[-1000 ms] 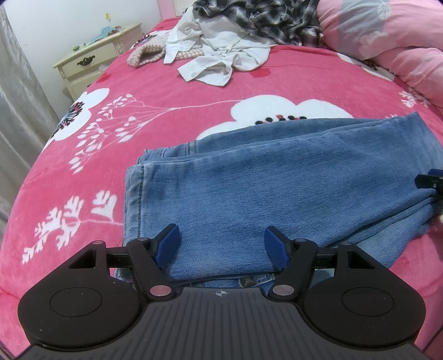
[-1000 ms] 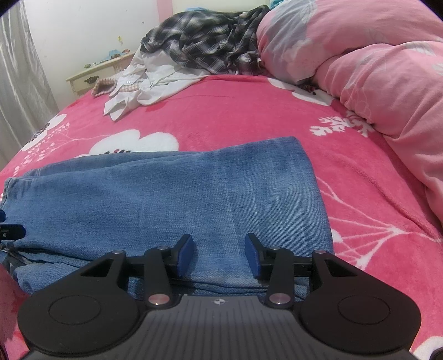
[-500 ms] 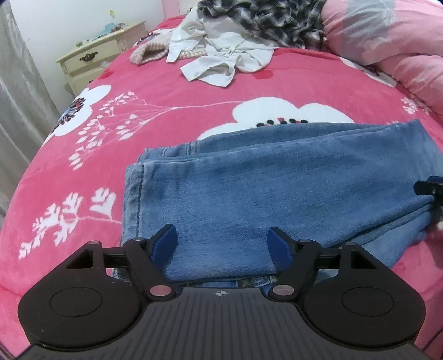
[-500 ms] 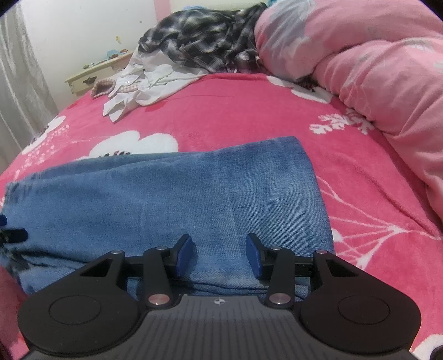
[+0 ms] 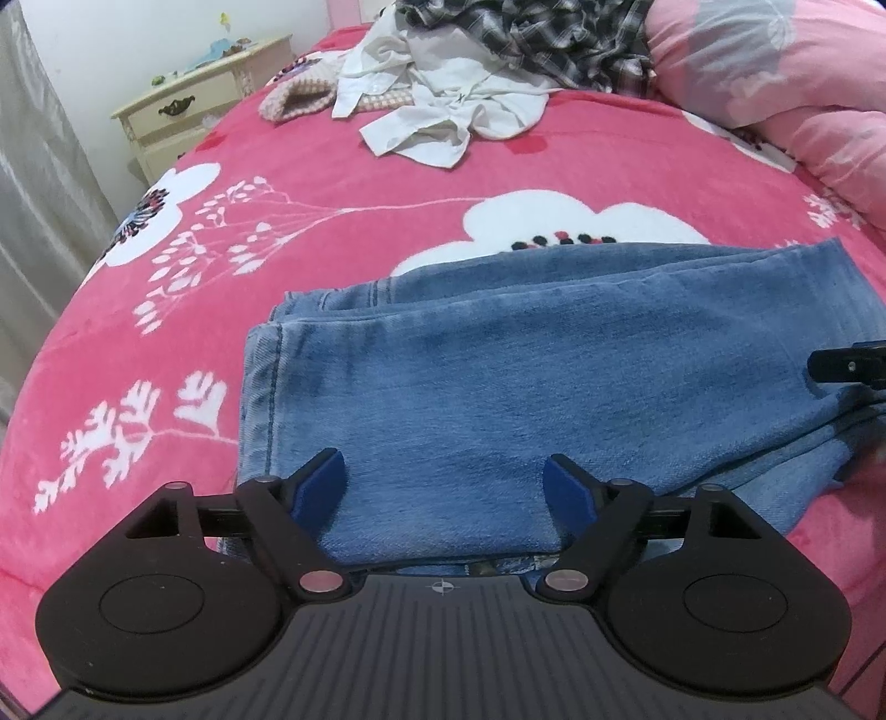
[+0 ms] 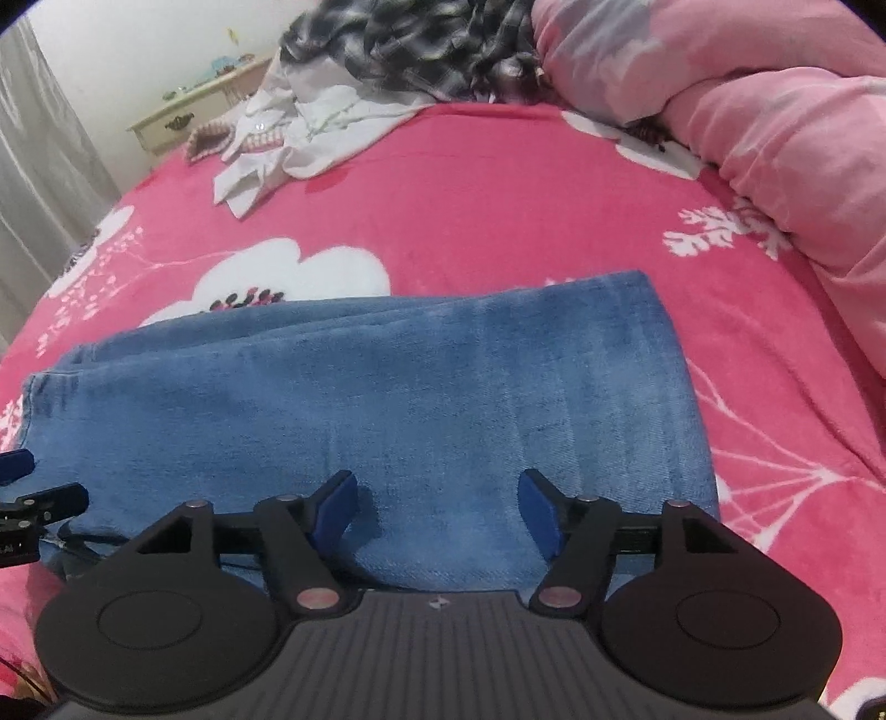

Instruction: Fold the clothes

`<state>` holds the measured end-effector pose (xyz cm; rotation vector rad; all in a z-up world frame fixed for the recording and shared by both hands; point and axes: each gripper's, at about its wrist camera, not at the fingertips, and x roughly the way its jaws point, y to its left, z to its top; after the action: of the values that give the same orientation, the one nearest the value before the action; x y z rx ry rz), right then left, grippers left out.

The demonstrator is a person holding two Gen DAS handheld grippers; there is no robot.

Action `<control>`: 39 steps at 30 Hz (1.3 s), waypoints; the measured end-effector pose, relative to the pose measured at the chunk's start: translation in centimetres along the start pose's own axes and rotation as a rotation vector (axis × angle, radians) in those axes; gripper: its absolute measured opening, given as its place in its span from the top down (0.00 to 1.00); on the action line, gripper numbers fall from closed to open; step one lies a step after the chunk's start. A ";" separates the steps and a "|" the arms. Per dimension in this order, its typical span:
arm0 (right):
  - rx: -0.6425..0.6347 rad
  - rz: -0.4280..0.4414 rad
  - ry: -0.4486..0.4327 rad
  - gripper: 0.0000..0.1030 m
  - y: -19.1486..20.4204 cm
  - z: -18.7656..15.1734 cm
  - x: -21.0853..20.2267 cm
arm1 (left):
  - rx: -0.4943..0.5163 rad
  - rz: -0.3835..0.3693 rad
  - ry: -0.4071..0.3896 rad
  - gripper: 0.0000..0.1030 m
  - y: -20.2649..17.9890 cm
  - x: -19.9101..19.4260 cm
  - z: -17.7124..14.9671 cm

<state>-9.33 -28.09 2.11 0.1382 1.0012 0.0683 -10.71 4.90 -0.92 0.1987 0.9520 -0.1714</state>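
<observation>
Jaws are opening on both my tools right now. My left gripper [image 5: 446, 487] spreads its blue pads wide over the near edge of the folded jeans [image 5: 554, 387], denim showing between them but nothing pinched. My right gripper [image 6: 437, 509] is letting go too, pads parted above the same denim at its other end. The jeans lie flat across the pink flowered blanket [image 5: 332, 183], folded into a long band. Further up the bed sits a crumpled white shirt [image 5: 454, 116], a plaid shirt [image 5: 554, 39] behind it, a pink duvet [image 6: 775, 138] to the right, a cream nightstand [image 5: 188, 105] beyond the left edge.
</observation>
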 end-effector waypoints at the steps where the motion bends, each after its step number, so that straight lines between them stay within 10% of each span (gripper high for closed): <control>1: 0.007 -0.011 0.004 0.34 0.0 0.1 0.0 | -0.001 -0.001 0.001 0.21 0.0 0.0 0.0; 39: 0.012 -0.184 -0.022 0.21 0.6 1.4 -0.5 | -0.017 -0.004 0.013 0.17 -0.1 0.1 0.1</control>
<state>-8.38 -27.71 3.36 0.0571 0.9890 -0.1065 -10.58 4.77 -0.94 0.1823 0.9662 -0.1662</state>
